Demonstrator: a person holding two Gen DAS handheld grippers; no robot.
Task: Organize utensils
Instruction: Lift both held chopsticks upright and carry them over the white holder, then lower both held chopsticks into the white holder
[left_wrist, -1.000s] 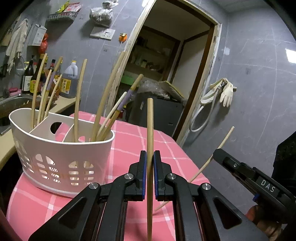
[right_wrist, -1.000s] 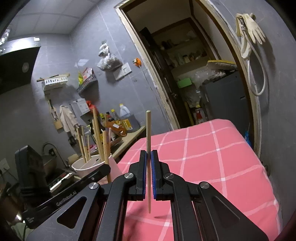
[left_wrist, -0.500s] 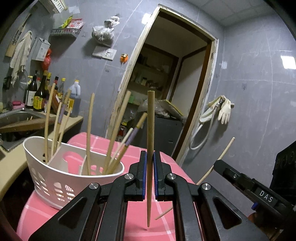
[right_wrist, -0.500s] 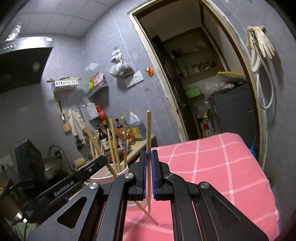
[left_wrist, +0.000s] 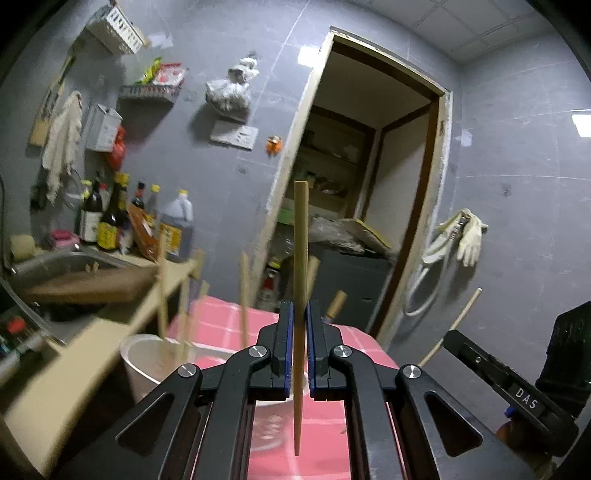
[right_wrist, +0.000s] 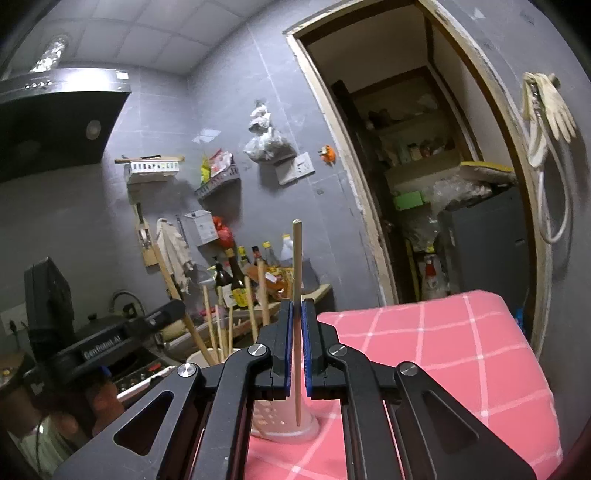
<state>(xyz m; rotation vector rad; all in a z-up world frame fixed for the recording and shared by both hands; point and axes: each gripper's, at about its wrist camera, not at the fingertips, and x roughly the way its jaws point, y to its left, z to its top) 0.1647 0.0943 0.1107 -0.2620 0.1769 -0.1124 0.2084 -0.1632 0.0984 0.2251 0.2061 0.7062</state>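
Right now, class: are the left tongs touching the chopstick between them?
Touching. The left wrist view shows the left tongs shut on the upright chopstick, blue pads pressed against both sides.

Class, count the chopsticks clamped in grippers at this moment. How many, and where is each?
2. One chopstick stands upright in the left gripper; the other chopstick stands upright in the right gripper.

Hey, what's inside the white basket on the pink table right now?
Several chopsticks stand upright and leaning in the white basket. Their lower ends and the basket's floor and dividers are hidden by its wall and the right gripper.
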